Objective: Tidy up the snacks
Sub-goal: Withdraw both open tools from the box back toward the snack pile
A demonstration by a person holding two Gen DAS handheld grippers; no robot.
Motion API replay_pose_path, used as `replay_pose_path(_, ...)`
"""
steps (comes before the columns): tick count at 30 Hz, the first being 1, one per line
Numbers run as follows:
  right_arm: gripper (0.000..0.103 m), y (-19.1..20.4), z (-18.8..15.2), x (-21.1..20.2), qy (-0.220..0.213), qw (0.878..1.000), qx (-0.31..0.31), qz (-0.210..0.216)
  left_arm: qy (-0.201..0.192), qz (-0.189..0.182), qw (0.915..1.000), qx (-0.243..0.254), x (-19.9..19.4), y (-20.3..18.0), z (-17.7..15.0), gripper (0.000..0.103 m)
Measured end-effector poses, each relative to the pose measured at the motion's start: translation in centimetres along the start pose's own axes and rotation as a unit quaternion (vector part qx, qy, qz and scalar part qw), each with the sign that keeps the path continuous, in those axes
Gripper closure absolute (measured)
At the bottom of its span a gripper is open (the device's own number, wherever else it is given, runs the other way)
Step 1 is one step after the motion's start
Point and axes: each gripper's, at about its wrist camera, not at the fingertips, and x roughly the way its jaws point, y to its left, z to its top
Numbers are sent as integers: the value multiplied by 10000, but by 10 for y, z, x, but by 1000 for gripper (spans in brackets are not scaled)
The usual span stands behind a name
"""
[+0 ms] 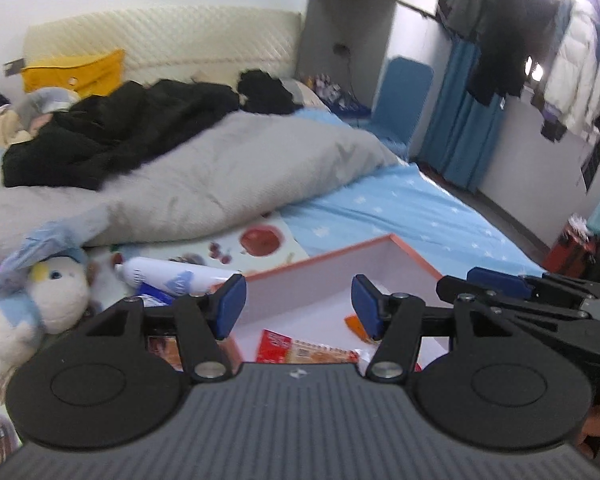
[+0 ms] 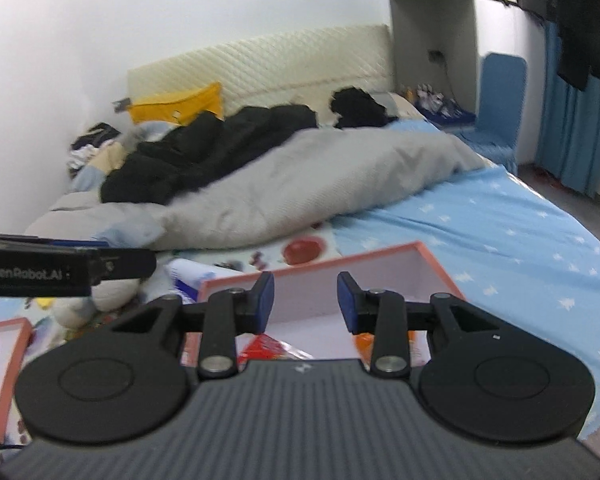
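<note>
Two red snack pkts (image 1: 300, 350) in pink-rimmed white box (image 1: 414, 258).

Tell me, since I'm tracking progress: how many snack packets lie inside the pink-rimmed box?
2 visible: a red-and-orange wrapped packet near the front, a small orange packet toward the right. The claws hide part of the box, so more may exist.

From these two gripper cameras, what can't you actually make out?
- Floor of the pink-rimmed white box: near part hidden by the gripper body, both views.
- Red snack packet: print blurred; lower end hidden, left view.
- Orange item: mostly behind a finger, unidentifiable.
- White plush toy: largely hidden in the right view.
</note>
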Motion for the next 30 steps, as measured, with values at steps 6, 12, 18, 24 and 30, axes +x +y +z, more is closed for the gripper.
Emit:
replay_pose_path(6, 65, 33, -7, -17, -191, 9994, -71, 286, -231, 233, 9994, -141, -38, 30, -16, 39)
replay_pose_path(12, 65, 62, -22, -30, -246, 9986, -89, 469, -326, 384, 9982, -313, -68, 58, -36, 39)
replay_pose_path(18, 65, 85, -39, -36, -245, 9985, -135, 461, -301, 429, 9970, -572, -89, 79, -63, 39)
replay_pose_path(24, 65, 103, -58, -41, -218, 9979, -160, 595, -239, 591, 9951, -758, -102, 95, -95, 39)
replay_pose_path(30, 65, 120, -77, -49, -93, 9971, -170, 742, -234, 588, 9929, -1007, -126, 105, -121, 39)
